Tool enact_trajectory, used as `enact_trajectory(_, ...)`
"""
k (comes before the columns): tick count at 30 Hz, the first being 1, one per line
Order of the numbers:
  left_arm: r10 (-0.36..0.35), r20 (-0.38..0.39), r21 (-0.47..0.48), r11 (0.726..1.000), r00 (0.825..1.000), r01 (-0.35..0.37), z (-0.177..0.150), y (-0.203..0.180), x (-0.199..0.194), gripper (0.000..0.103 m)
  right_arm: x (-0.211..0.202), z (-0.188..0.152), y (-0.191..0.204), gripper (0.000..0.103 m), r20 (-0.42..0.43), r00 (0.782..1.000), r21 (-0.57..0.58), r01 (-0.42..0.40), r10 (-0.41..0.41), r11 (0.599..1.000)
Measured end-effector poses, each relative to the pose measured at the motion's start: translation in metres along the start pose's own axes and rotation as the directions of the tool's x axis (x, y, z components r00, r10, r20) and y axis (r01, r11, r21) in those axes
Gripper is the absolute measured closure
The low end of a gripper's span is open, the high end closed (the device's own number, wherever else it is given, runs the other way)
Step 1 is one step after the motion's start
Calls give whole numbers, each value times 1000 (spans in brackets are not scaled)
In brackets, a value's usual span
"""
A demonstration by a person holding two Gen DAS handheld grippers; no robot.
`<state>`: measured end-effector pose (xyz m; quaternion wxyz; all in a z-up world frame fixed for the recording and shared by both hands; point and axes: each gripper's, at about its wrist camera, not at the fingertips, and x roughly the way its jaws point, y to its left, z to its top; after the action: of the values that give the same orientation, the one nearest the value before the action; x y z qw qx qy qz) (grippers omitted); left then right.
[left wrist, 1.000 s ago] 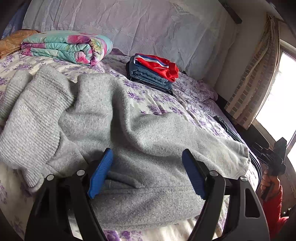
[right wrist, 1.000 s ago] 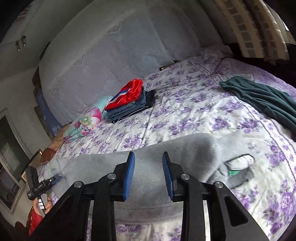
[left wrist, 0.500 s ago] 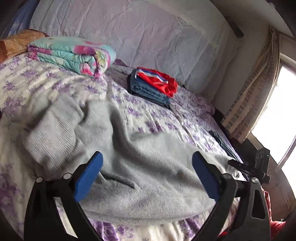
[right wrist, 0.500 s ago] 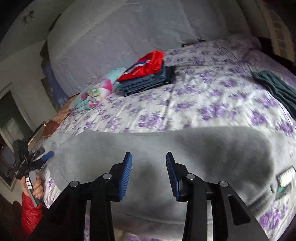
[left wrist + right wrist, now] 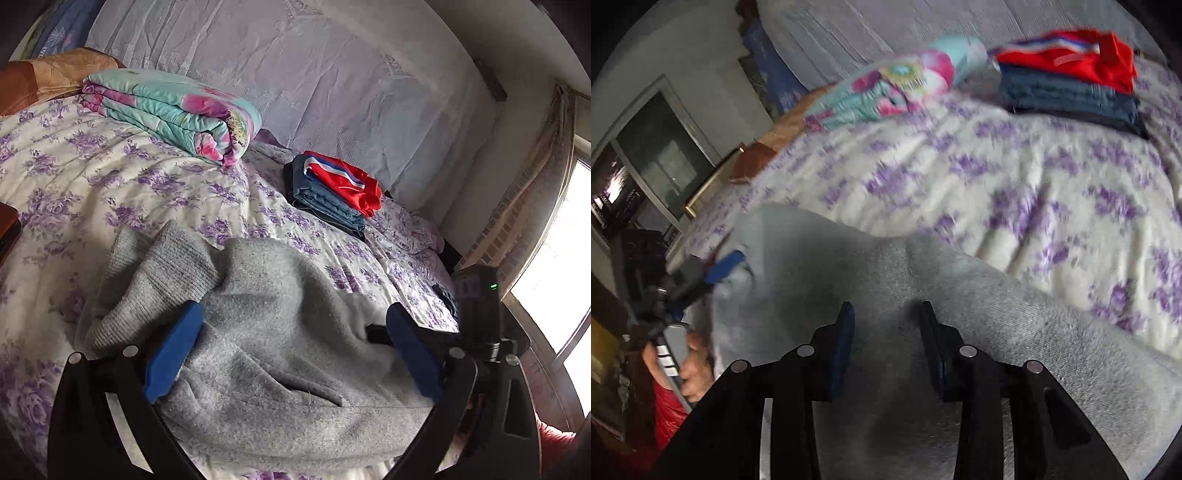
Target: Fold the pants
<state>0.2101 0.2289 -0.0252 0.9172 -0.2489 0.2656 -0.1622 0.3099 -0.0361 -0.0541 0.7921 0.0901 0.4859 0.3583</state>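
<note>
Grey fleece pants (image 5: pixel 280 354) lie folded over near the front edge of the bed, ribbed cuffs (image 5: pixel 162 273) at the left. My left gripper (image 5: pixel 291 354) is wide open, its blue pads on either side of the folded cloth, gripping nothing. My right gripper (image 5: pixel 886 343) hovers over the same grey pants (image 5: pixel 997 332), jaws partly open with a clear gap, nothing between them. The right gripper also shows at the right of the left wrist view (image 5: pixel 476 314). The left gripper shows at the left edge of the right wrist view (image 5: pixel 720 269).
A floral purple bedspread (image 5: pixel 110 184) covers the bed. A folded stack with a red garment on jeans (image 5: pixel 336 192) and a rolled floral quilt (image 5: pixel 177 114) lie near the headboard. A window and curtain (image 5: pixel 535 221) are at the right.
The pants' far end has been carried over toward the cuffs, so the cloth is now folded shorter. The right gripper swung left and now sits close beside the left one.
</note>
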Motion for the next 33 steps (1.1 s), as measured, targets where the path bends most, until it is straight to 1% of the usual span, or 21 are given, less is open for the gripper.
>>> enact_trajectory(1,-1,2,2,1000,1000,1,-1,0,0,6,-5,-1,-11,94,-3,1000,48,-14,14,999)
enact_trajectory(2,0,6,3,1000,1000,0,-1,-1,-1,6,-11,-1,-17,101,-4,1000,88,-23,23,996)
enact_trajectory(3,2,11,5,1000,1000,-2,-2,-1,-1,6,-20,-1,-19,100,19,999,107,-30,28,994)
enact_trajectory(4,3,17,6,1000,1000,-3,-3,-2,-2,6,-31,1,-16,96,52,999,96,-20,15,995)
enact_trajectory(6,-5,25,0,1000,1000,5,-3,-1,-3,6,-49,10,-5,88,115,993,39,24,-28,999)
enact_trajectory(8,-18,32,-12,1000,999,19,-3,1,-4,6,-55,23,4,42,155,987,12,43,-44,999)
enact_trajectory(9,-21,34,-14,1000,999,22,-3,1,-4,6,-51,30,9,38,146,988,-5,44,-43,999)
enact_trajectory(11,-16,33,-10,1000,999,16,-3,1,-4,6,-30,43,13,38,92,994,-35,59,-55,998)
enact_trajectory(14,18,30,17,1000,999,-19,-5,-4,-3,6,10,44,16,37,-7,992,-85,126,-127,988)
enact_trajectory(16,49,28,44,998,998,-50,-7,-9,-1,6,24,34,24,39,0,982,-168,187,-190,968)
enact_trajectory(18,92,27,84,992,995,-94,-9,-16,2,6,16,31,32,63,55,976,-210,219,-212,953)
enact_trajectory(19,115,27,103,988,993,-117,-10,-19,3,6,9,34,34,80,78,974,-209,224,-212,952)
enact_trajectory(21,158,27,140,977,987,-160,-11,-25,6,6,-4,43,30,94,111,970,-194,236,-218,952)
enact_trajectory(22,171,25,153,973,985,-173,-12,-26,8,6,-4,47,26,96,109,969,-185,240,-223,953)
enact_trajectory(24,185,21,167,968,983,-185,-13,-27,9,6,8,50,19,96,60,967,-190,256,-249,948)
enact_trajectory(25,184,18,167,969,983,-184,-13,-27,9,6,18,48,18,93,43,961,-205,277,-274,939)
enact_trajectory(26,178,16,164,970,984,-178,-12,-26,9,6,27,44,17,87,37,952,-222,305,-305,926)
enact_trajectory(28,157,16,147,977,988,-157,-11,-22,8,6,28,41,19,82,52,945,-231,325,-322,917)
enact_trajectory(29,145,18,134,980,989,-146,-10,-20,6,6,20,41,20,76,77,942,-212,337,-328,917)
enact_trajectory(31,108,34,96,989,994,-111,-9,-15,1,6,-8,37,29,71,188,932,-172,343,-311,924)
enact_trajectory(33,59,56,46,997,997,-61,-8,-7,-7,6,-31,27,48,68,257,931,-220,318,-259,922)
